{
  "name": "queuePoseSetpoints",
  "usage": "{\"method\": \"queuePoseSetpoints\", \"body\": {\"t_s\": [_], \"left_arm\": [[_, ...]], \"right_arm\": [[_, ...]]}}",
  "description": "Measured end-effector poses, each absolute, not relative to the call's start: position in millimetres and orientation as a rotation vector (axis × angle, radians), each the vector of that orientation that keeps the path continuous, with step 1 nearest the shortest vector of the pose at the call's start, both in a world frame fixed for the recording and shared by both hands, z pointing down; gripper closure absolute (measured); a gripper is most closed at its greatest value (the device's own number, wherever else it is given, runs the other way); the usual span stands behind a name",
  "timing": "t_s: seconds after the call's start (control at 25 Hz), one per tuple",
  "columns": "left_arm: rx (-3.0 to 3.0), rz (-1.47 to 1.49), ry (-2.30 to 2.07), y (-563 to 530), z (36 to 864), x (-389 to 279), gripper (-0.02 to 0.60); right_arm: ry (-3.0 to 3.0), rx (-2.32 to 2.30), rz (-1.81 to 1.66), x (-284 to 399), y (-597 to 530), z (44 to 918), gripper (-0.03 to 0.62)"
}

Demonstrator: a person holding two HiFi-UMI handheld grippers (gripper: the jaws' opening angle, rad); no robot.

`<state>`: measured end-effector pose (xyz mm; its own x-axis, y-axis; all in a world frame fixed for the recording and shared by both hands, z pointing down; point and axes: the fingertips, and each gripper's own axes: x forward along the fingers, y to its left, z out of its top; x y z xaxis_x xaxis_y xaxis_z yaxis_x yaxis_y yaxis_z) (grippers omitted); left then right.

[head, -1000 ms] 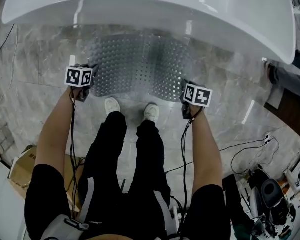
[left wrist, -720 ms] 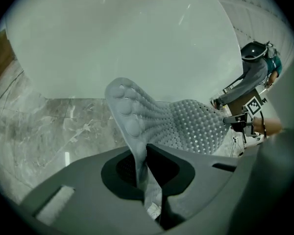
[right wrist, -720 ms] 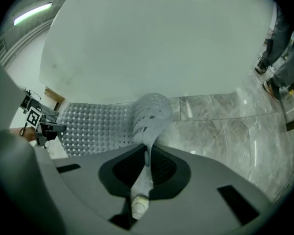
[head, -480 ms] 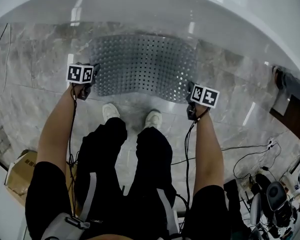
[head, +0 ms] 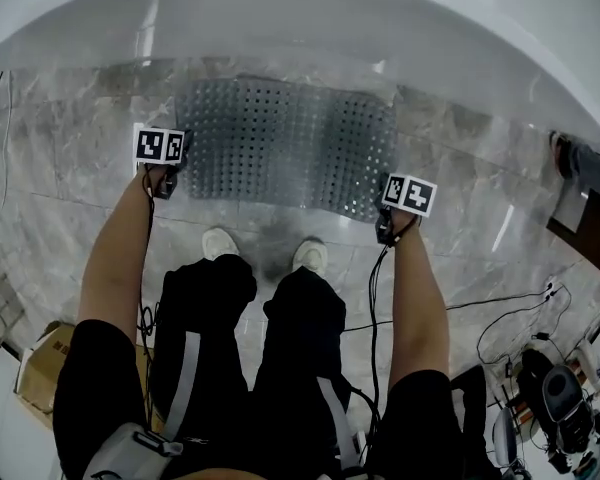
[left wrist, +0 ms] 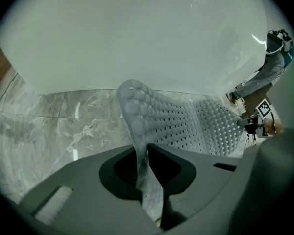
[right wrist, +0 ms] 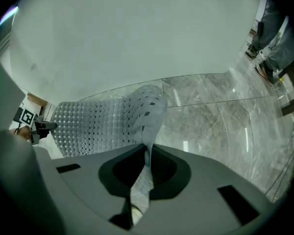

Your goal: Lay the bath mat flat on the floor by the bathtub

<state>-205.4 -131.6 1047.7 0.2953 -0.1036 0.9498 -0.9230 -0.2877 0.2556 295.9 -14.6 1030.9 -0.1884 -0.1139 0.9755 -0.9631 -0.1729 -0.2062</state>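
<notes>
A grey, perforated bath mat (head: 285, 143) is shown spread on the marble floor (head: 80, 168) just beside the bathtub (head: 300, 18). Its long axis runs parallel to the bathtub's side, and its far edge lies close under the bathtub's rim. The two corners farthest from the bathtub are raised slightly, each curling up into a pair of tongs. The jaws of the left gripper (left wrist: 146, 148) have just been easing apart, yet the mat's corner is seen between them and appears lightly pinched. The right gripper (right wrist: 148, 153) is clenched tightly on the other corner. From both tongs the mat stretches away toward the bathtub, and neither hand is placed nearer to it than the other. It is judged that only these two corners remain to be lowered and released
</notes>
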Motion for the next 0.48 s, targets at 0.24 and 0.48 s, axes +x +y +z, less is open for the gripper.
{"method": "queuePoseSetpoints", "body": {"t_s": [0.24,0.48], "left_arm": [[1.612,1.161,-0.984,-143,1082,-220,0.528],[1.616,1.167,-0.964,-150,1120,-232,0.515]], "right_arm": [[-1.220,1.356,1.421,327,-10,1077,0.574],[-1.101,1.422,1.391,363,-3,1134,0.574]]}}
